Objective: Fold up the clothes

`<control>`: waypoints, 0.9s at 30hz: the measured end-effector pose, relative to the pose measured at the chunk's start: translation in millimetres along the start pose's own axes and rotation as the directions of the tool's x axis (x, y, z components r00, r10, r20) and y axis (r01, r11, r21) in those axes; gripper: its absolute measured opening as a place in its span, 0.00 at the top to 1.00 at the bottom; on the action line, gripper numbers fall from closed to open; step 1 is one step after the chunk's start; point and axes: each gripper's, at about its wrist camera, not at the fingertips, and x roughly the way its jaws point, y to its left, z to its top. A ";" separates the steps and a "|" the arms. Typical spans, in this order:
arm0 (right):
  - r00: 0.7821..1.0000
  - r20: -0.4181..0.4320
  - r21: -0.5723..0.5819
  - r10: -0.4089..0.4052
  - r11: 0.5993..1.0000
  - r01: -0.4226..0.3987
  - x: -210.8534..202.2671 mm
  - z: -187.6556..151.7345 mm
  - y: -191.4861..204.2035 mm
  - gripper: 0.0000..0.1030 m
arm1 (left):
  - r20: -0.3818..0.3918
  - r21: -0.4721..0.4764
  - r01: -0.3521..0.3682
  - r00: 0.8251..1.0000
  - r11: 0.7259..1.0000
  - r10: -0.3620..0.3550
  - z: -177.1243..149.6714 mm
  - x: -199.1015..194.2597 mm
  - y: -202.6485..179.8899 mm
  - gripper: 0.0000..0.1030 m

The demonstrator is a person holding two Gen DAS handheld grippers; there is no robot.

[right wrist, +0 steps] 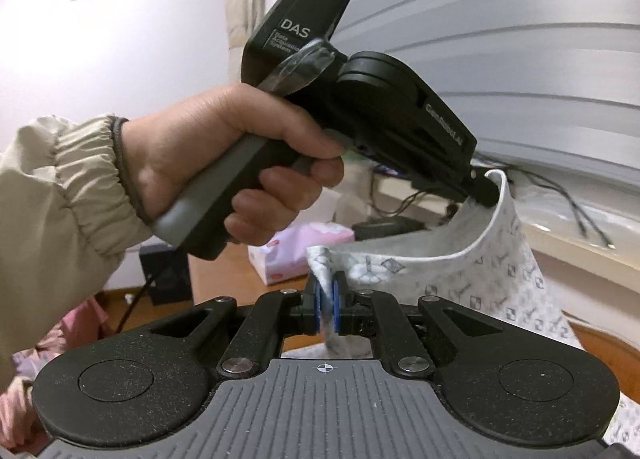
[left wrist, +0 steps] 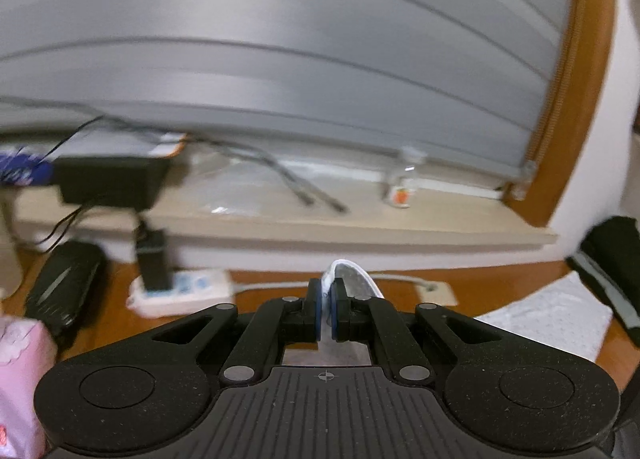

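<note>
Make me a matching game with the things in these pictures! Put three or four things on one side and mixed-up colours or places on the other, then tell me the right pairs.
Things
1. tissue pack
2. patterned cloth
3. power strip
4. small bottle

Colours or places
A. standing on the window sill
B. white, lying on the wooden floor with a black plug in it
C. pink
D. pinched in both hand-held grippers, hanging between them

Right pairs: 1-C, 2-D, 3-B, 4-A

Two tongs (right wrist: 329, 301), one garment (right wrist: 500, 279).
</note>
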 end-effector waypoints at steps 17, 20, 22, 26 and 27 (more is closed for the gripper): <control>0.980 -0.196 -0.012 -0.047 0.999 0.045 18.4 -32.0 -32.0 0.59 | -0.067 -0.127 -0.228 0.973 0.965 0.221 -79.7 16.4 70.9 0.53; 0.973 -0.216 -0.026 -0.083 0.996 0.080 -16.1 -41.1 -48.3 0.59 | -0.050 -0.090 -0.211 0.977 0.973 0.207 -78.3 20.6 49.8 0.47; 0.967 -0.228 -0.029 -0.109 0.994 0.105 -41.0 -48.5 -60.3 0.59 | -0.043 -0.062 -0.199 0.980 0.978 0.196 -76.4 26.3 33.9 0.44; 0.944 -0.256 -0.039 -0.210 0.978 0.207 -102.0 -69.8 -90.7 0.59 | -0.055 -0.005 -0.154 0.987 0.988 0.154 -72.9 45.8 0.6 0.42; 0.933 -0.267 -0.036 -0.240 0.970 0.239 -118.2 -77.0 -99.3 0.59 | -0.057 0.015 -0.144 0.988 0.989 0.145 -72.7 52.3 -9.4 0.40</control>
